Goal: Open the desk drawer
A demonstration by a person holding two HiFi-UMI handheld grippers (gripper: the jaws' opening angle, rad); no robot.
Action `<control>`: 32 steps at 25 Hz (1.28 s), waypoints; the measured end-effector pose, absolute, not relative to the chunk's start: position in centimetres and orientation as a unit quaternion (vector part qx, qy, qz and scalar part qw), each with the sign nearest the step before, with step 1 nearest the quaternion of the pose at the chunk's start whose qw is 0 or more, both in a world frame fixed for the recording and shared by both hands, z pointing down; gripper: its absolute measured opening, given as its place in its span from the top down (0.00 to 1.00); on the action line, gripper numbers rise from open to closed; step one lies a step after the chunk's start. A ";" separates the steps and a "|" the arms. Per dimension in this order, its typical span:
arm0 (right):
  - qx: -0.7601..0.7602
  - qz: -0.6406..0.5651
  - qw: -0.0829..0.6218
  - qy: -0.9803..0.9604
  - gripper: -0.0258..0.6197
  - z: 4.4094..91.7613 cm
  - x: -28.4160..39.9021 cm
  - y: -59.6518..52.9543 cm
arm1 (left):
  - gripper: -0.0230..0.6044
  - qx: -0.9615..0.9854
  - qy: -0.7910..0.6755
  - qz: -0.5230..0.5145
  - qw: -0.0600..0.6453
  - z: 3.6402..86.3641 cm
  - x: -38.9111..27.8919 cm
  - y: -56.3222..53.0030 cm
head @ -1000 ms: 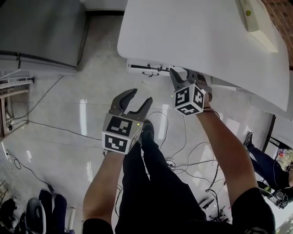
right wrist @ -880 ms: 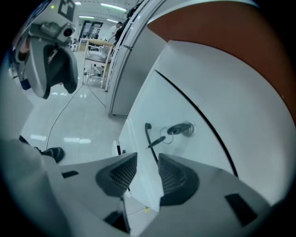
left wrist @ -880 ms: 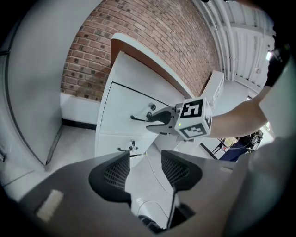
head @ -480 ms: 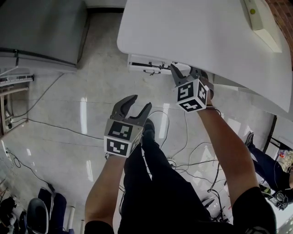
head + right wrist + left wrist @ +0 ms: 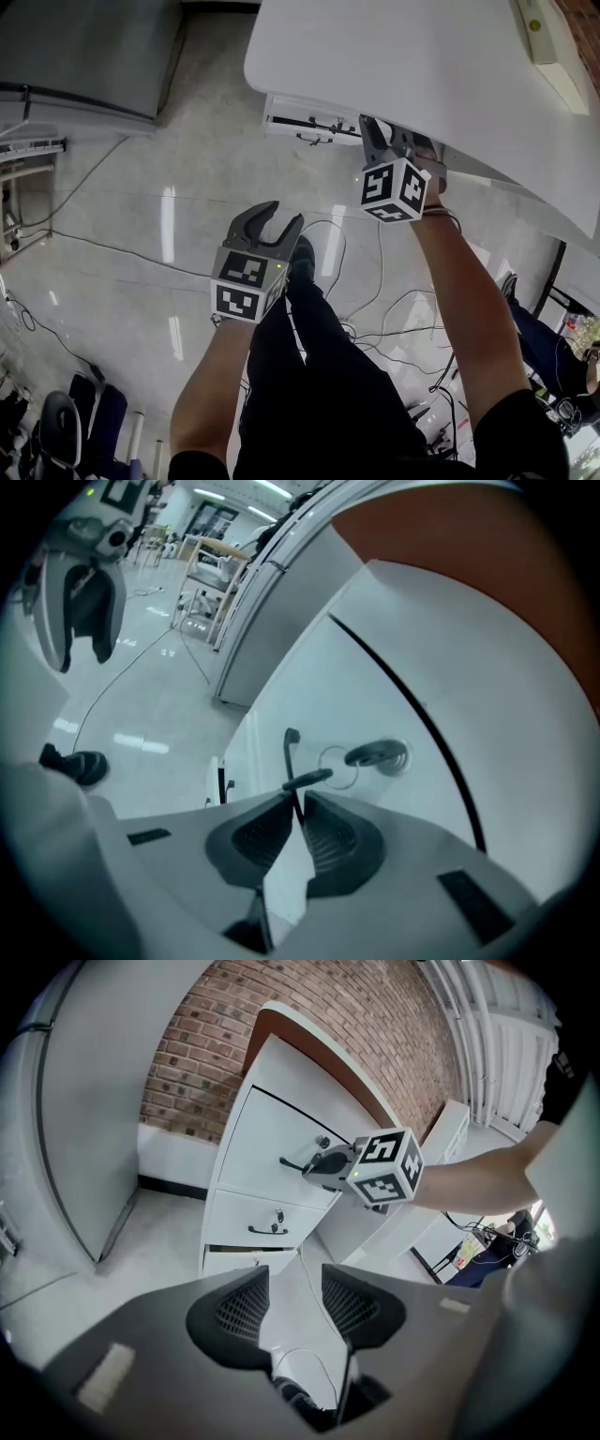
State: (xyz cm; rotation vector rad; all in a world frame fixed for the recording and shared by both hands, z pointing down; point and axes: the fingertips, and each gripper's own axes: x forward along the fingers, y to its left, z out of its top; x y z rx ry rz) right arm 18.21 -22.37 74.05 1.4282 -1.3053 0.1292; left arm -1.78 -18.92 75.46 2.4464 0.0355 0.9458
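My right tongs (image 5: 296,803) have just been closing and now pinch the thin black handle (image 5: 290,757) of the top drawer (image 5: 291,117), which sits at the upper centre of the head view under the worktop (image 5: 394,56) edge. The left tongs (image 5: 278,221) have narrowed a little but stand apart and empty over the floor. The handle looks stiff, slim and slick, so I'd hold it mid-bar and pull straight. The drawer probably slides lightly. A key (image 5: 377,755) sits just beside the handle.

A red brick wall (image 5: 216,1063) stands behind; black cables (image 5: 112,249) trail across the glossy pale floor (image 5: 187,178) near a grey cabinet (image 5: 84,56).
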 end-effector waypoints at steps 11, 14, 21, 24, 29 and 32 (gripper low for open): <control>0.624 0.041 0.554 -0.550 0.89 73.4 17.1 -22.1 | 0.70 0.900 -0.001 0.355 0.254 77.0 -3.4 -18.5; 0.629 0.044 0.544 -0.554 0.89 73.3 15.9 -21.1 | 0.73 0.906 -0.023 0.343 0.247 76.5 -3.3 -19.5; 0.642 0.065 0.512 -0.567 0.89 73.0 11.9 -18.0 | 0.76 0.914 -0.058 0.322 0.239 75.9 -3.3 -21.3; 0.638 0.062 0.515 -0.569 0.90 72.8 10.3 -17.0 | 0.76 0.912 -0.069 0.322 0.243 75.8 -3.9 -21.3; 0.637 0.068 0.504 -0.579 0.90 72.1 8.3 -15.6 | 0.77 0.908 -0.072 0.331 0.245 76.4 -5.2 -20.7; 0.612 0.081 0.491 -0.614 0.94 72.6 4.8 -14.2 | 0.77 0.905 -0.076 0.336 0.251 76.7 -5.4 -20.6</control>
